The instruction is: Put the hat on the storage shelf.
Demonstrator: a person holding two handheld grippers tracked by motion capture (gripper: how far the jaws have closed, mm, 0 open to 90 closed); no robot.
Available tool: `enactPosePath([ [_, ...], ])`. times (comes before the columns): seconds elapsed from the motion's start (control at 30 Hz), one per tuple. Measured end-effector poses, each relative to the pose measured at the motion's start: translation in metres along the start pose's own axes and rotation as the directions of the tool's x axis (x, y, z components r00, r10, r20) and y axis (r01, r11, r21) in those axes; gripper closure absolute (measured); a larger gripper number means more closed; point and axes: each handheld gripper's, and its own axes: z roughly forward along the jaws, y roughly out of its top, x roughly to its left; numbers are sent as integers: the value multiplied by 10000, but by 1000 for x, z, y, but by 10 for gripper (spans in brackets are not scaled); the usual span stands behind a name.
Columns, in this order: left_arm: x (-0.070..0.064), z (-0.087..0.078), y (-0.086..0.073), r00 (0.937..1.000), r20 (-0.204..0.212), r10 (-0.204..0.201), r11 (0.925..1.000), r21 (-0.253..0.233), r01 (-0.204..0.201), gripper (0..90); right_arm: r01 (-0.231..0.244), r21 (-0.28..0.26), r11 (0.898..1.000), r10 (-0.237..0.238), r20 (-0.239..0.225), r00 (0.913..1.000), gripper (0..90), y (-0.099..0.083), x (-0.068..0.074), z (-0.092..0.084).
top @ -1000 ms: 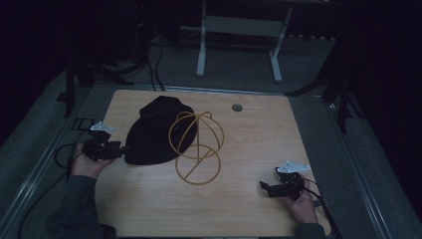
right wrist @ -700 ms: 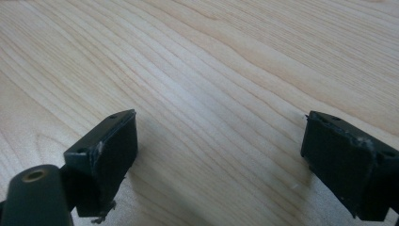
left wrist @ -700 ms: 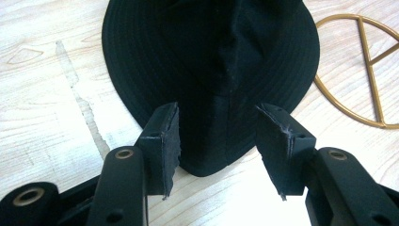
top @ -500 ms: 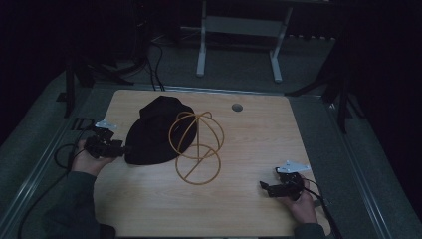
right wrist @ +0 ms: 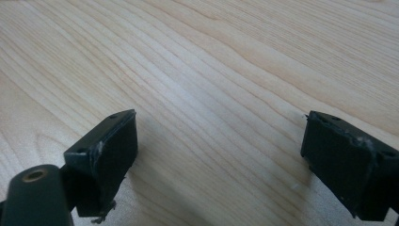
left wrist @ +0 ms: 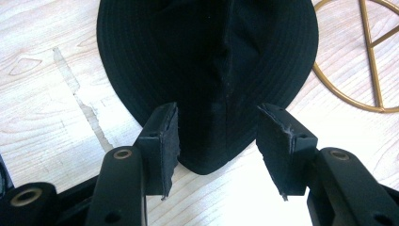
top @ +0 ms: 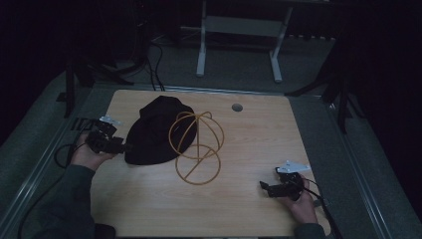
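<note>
We have our left gripper (left wrist: 217, 146) open, jaws straddling the brim of the black fabric bucket hat (top: 157, 130), which lies flat beside the gold wire dome stand (top: 196, 147). Hanging it remains. Our right gripper (right wrist: 219, 160) rests open.

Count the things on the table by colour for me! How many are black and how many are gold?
Black: 1, the hat
Gold: 1, the wire stand
Total: 2
</note>
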Motion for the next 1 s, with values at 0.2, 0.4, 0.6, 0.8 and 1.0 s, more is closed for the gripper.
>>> enactPosePath([
  [0.2,1,0,8,9999,52,113,9997,224,-114,489,-6,5,10000,6,1,10000,112,0,0,0],
  [0.4,1,0,18,9992,70,388,9978,538,-391,486,-4,5,10000,4,3,10000,112,0,0,0],
  [0.6,1,-1,29,9984,101,563,9958,716,-568,487,-1,2,10000,1,2,10000,112,0,0,0],
  [0.8,1,4,38,9973,123,730,9916,1060,-739,487,-7,6,10000,7,2,10000,112,0,0,0],
  [1.0,0,12,45,9965,18,832,9854,1492,-826,486,12,-5,10000,-12,2,10000,112,0,0,0],
])
